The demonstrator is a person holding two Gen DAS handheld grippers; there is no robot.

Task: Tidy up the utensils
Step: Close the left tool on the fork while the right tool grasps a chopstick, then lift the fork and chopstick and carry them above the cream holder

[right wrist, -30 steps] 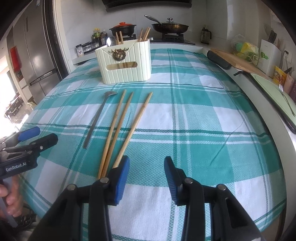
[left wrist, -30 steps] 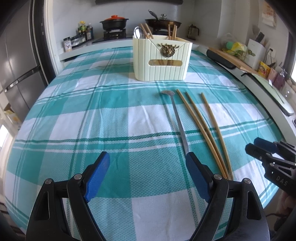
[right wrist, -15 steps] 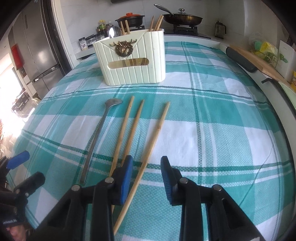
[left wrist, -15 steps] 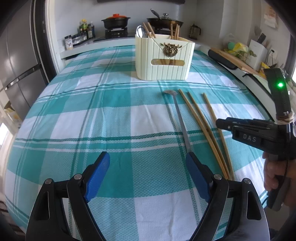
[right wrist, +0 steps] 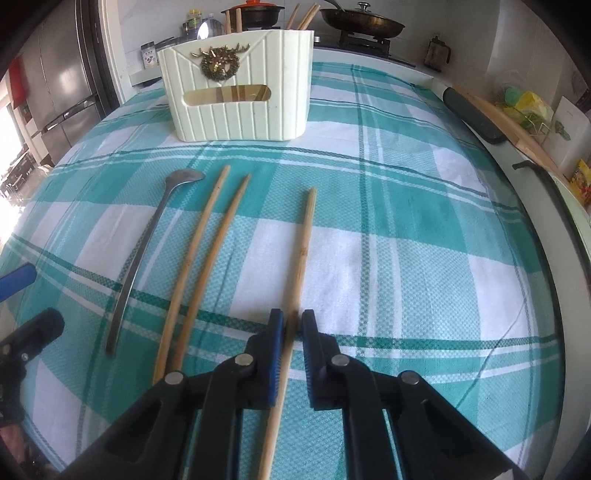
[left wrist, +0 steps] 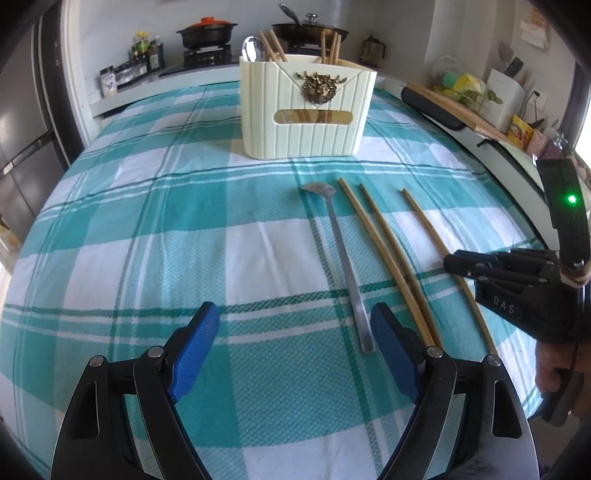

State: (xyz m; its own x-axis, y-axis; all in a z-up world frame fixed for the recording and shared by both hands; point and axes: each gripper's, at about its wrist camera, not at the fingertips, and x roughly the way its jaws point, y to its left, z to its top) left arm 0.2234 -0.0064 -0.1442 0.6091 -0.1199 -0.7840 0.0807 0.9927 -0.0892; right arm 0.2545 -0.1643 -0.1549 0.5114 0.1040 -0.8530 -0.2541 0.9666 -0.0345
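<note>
A cream utensil holder (left wrist: 306, 110) (right wrist: 240, 92) stands at the far middle of the checked cloth, with chopsticks and a spoon in it. In front of it lie a metal spoon (left wrist: 343, 266) (right wrist: 144, 251), two chopsticks side by side (left wrist: 388, 258) (right wrist: 199, 258) and a single chopstick (left wrist: 424, 225) (right wrist: 303, 251). My right gripper (right wrist: 293, 326) (left wrist: 448, 264) is low on the cloth with its blue pads closed around the single chopstick. My left gripper (left wrist: 293, 347) is wide open and empty, just left of the spoon's handle end.
The table (left wrist: 110, 240) is covered with a teal and white checked cloth. Behind it is a counter with a stove, pots (left wrist: 207, 31) and jars. A dark rounded edge and a wooden board (right wrist: 480, 114) run along the right side.
My right gripper has moved forward and down over the single chopstick and closed on it. The left gripper has moved slightly closer to the holder and stayed open.
</note>
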